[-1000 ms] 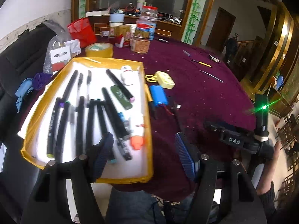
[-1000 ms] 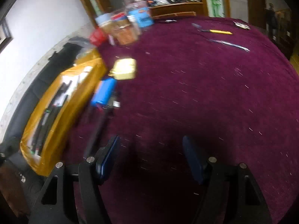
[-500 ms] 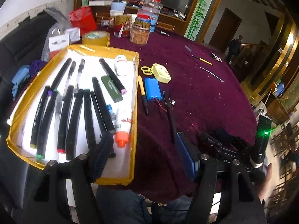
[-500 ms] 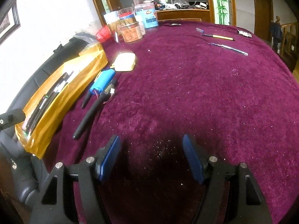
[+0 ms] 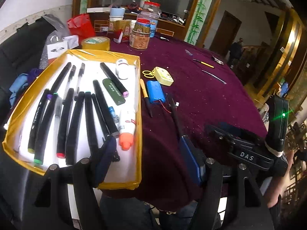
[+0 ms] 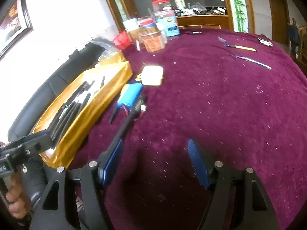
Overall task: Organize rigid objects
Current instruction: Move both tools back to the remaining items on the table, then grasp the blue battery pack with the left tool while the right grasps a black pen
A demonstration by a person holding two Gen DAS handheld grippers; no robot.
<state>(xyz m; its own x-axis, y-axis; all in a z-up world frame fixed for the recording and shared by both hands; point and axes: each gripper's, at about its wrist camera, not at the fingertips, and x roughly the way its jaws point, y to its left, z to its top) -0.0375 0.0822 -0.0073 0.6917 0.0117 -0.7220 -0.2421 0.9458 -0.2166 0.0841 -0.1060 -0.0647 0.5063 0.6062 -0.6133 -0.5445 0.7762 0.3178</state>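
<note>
Landmark: we take the yellow-rimmed white tray of black markers on the purple velvet table.
Left gripper: we hold it wide open and empty, over the tray's near right corner.
Right gripper: wide open, empty, right of the tray.
Loose items: slim black pen, blue battery pack and pale yellow case lie just right of the tray.

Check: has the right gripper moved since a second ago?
Yes. In its own view, the black pen now reaches its left finger, so the right gripper has shifted left, nearer the tray.
</note>
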